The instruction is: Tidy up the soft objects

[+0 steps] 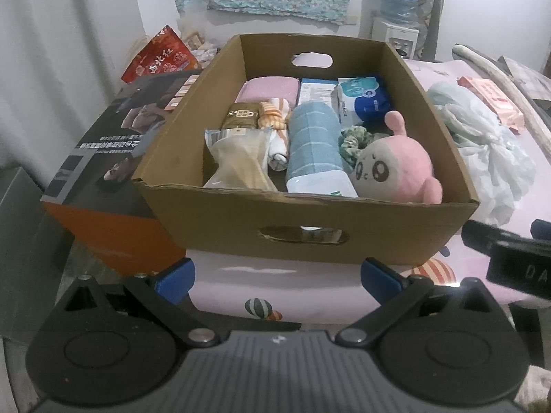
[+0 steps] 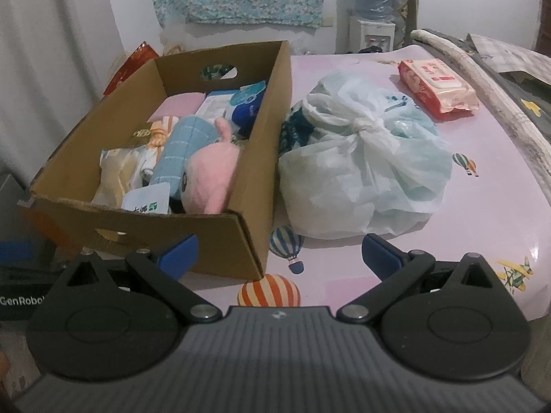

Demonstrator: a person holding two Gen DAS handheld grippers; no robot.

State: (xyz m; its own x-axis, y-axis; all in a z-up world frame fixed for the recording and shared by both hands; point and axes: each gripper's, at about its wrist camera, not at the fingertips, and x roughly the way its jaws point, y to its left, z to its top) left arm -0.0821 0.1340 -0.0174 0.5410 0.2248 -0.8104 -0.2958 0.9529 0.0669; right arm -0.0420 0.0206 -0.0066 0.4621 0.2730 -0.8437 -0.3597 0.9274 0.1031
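Left tool (image 1: 277, 277), right tool (image 2: 279, 253) wide apart, empty; tied bag (image 2: 361, 168) contents unclear.

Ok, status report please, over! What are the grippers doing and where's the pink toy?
Both hand-held grippers, left and right, open, empty. Pink plush in the cardboard box. Tied plastic bag beside box, still out.

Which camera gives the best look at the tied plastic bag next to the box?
The right wrist view. There the tied plastic bag lies whole and unobstructed on the table beside the cardboard box, knot visible. The left wrist view shows only part of it, pushed to the distorted right edge behind the box wall.
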